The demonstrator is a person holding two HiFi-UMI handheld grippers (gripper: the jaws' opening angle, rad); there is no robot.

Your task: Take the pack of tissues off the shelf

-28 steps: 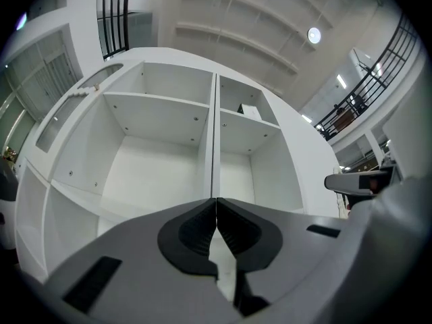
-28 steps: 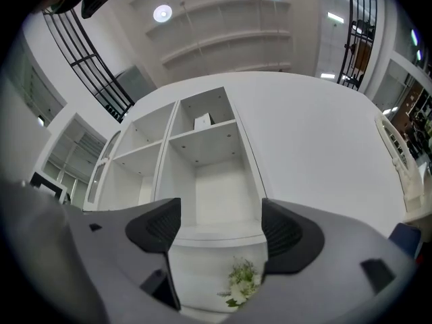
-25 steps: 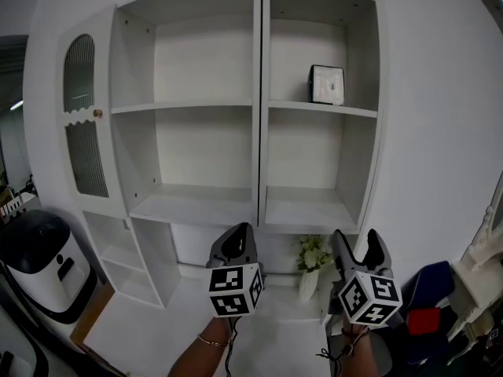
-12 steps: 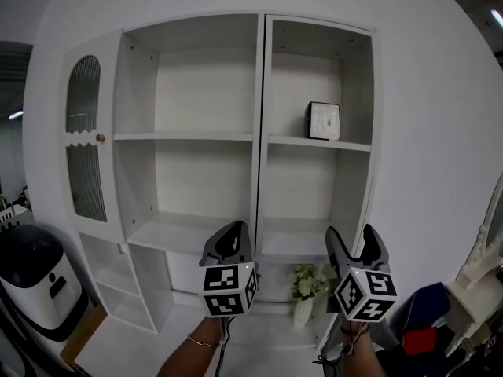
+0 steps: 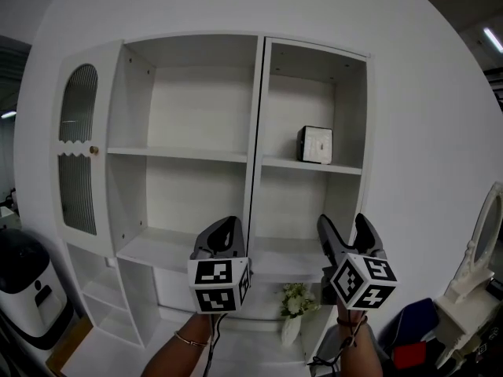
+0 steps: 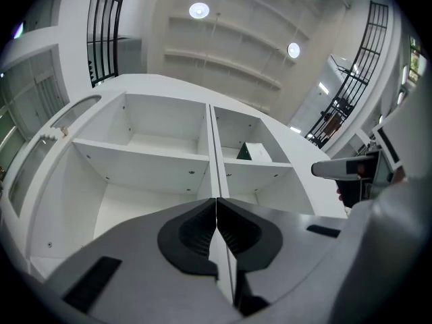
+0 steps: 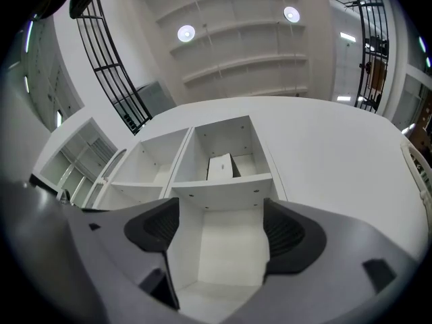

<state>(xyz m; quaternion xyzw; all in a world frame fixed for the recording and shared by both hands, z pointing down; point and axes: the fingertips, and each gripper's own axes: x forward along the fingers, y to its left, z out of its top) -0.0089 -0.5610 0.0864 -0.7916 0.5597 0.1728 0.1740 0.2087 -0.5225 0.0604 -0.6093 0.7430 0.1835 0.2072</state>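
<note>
The pack of tissues (image 5: 315,144), a small white box with dark edges, stands on the upper right shelf (image 5: 311,166) of a white wall unit. In the left gripper view the tissue pack (image 6: 256,152) shows right of the centre divider; the right gripper view has the tissue pack (image 7: 220,167) straight ahead. My left gripper (image 5: 225,232) is held low in front of the unit, jaws pressed together and empty. My right gripper (image 5: 346,233) stands beside it with its jaws wide apart, nothing between them, well below and short of the pack.
The shelf unit's other compartments hold nothing. An arched glass door (image 5: 76,148) closes its left side. A small vase of flowers (image 5: 294,310) stands on the lower ledge. A dark round appliance (image 5: 23,285) sits at lower left, a mirror frame (image 5: 478,250) at right.
The head view has tilted upward, so the shelves sit lower in frame. Both grippers have risen a little toward the shelves; their jaws have not changed.
</note>
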